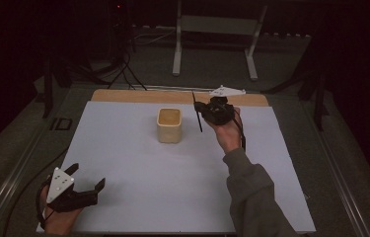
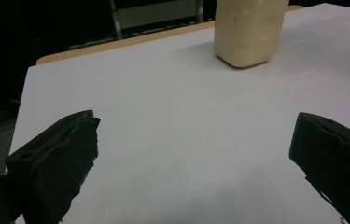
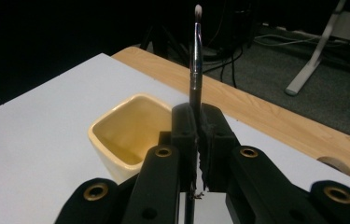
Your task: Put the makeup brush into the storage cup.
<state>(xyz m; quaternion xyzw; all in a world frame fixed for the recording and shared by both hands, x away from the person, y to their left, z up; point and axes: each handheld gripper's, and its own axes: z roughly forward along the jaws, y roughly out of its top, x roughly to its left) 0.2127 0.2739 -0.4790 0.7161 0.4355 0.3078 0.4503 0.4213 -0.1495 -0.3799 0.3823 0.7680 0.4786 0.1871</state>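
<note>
Two handheld grippers are in use over a desk (image 1: 123, 95) covered by a white sheet (image 1: 138, 192); a strip of bare wood shows along the far edge.

Left gripper (image 1: 86, 178): positioned at the near left corner of the sheet, held in the person's left hand (image 1: 56, 219). Its jaws are spread wide with nothing between them. A grey three-cornered plate sits on top of it. In the left gripper view, the two black jaws stand far apart above the bare white sheet (image 2: 172, 140), and the cup (image 2: 248, 30) appears ahead, toward the far edge.

Right gripper (image 1: 198, 106): raised near the far edge, right of centre, held in the person's right hand (image 1: 227, 131), with a grey sleeve (image 1: 254, 197) behind it. Its jaws are closed on a thin brush (image 1: 197, 111). In the right gripper view, the brush (image 3: 195, 65) is clamped by its dark handle between the two jaws and stands along them, its pale bristle tip pointing away from the gripper (image 3: 197, 128).

Cup (image 1: 169, 124): a cream, square-mouthed container standing upright on the sheet, toward the far edge near the centre. It is just to the left of the right gripper and apart from the brush. In the right gripper view, the cup (image 3: 130, 128) interior appears empty as far as it can be seen.
</note>
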